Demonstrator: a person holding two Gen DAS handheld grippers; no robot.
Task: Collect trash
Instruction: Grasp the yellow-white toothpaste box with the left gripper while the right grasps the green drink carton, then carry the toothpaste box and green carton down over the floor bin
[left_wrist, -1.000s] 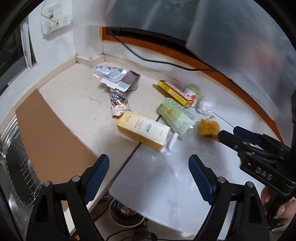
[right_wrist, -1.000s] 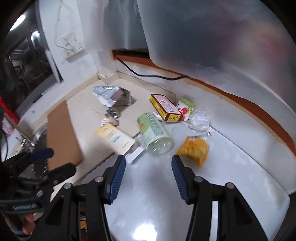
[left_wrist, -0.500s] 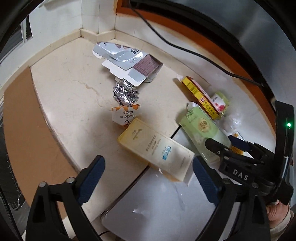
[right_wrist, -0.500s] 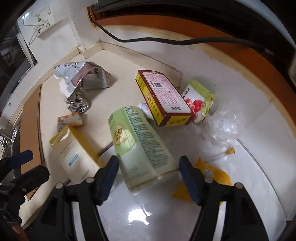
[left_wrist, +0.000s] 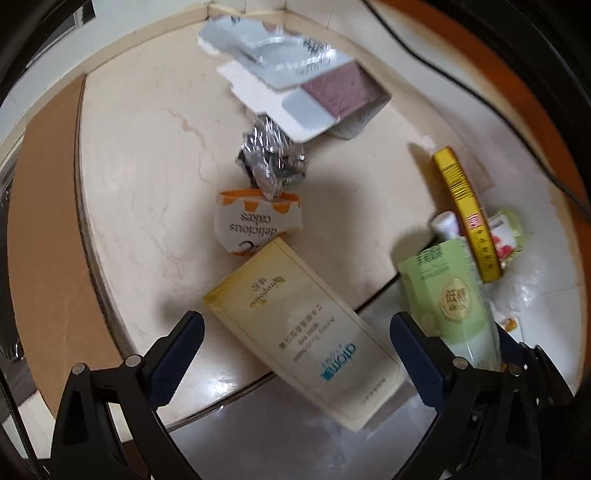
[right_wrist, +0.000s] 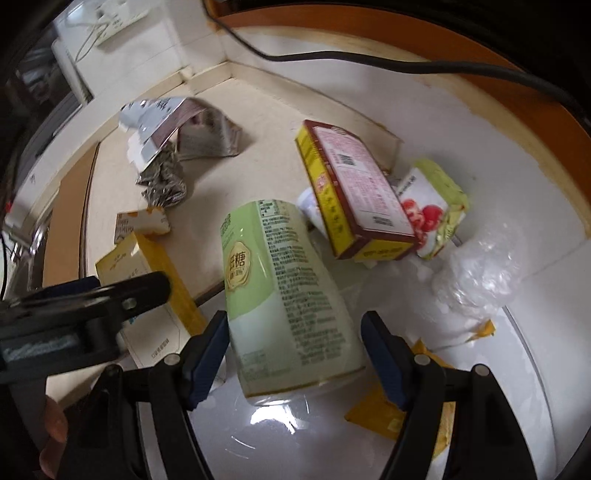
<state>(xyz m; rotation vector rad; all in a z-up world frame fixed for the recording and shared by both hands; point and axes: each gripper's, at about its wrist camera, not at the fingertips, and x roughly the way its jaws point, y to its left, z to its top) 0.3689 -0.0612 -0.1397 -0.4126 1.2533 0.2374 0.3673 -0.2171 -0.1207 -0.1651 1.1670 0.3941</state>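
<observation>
Jaws spread wide, we straddled the pale yellow carton with our left gripper and the green cup with our right gripper, both lying on the worktop, judging each light, crushable, best pinched mid-body.

left gripper angled down, jaws just widened, right gripper spread

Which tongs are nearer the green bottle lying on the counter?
Right. The right tongs straddle the green bottle, open around it; the left tongs straddle the yellow toothpaste box beside it.
</observation>
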